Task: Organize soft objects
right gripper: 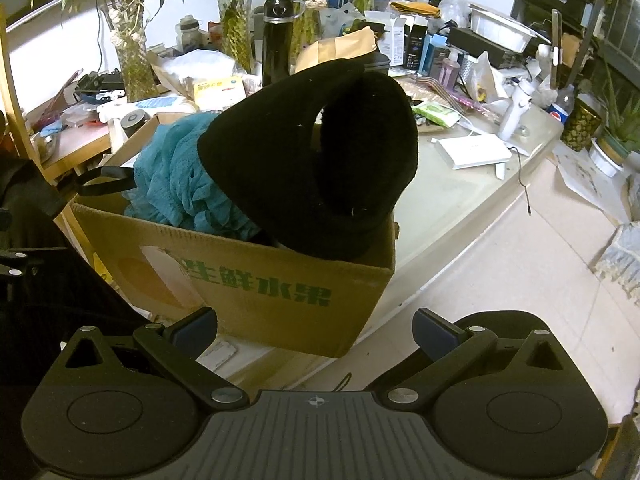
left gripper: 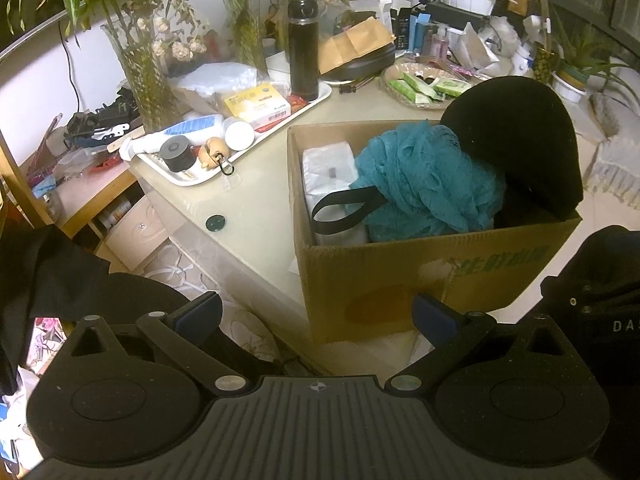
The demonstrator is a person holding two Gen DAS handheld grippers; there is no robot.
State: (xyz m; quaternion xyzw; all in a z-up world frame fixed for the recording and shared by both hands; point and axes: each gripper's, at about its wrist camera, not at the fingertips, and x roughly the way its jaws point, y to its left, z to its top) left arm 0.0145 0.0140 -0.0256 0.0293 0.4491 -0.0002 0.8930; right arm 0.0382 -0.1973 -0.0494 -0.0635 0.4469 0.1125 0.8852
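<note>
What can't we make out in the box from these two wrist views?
- Left wrist: cardboard box floor, hidden by teal mesh sponge, black hat and white pack.
- Right wrist: white pack hidden behind sponge and hat.
- Both: where the black strap attaches.
- Both grippers empty.

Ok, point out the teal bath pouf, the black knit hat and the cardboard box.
teal bath pouf [left gripper: 424,184], left wrist view, middle of the mesh bundle.
black knit hat [right gripper: 304,152], right wrist view, its outer knitted side.
cardboard box [right gripper: 256,292], right wrist view, front wall by the green lettering.
</note>
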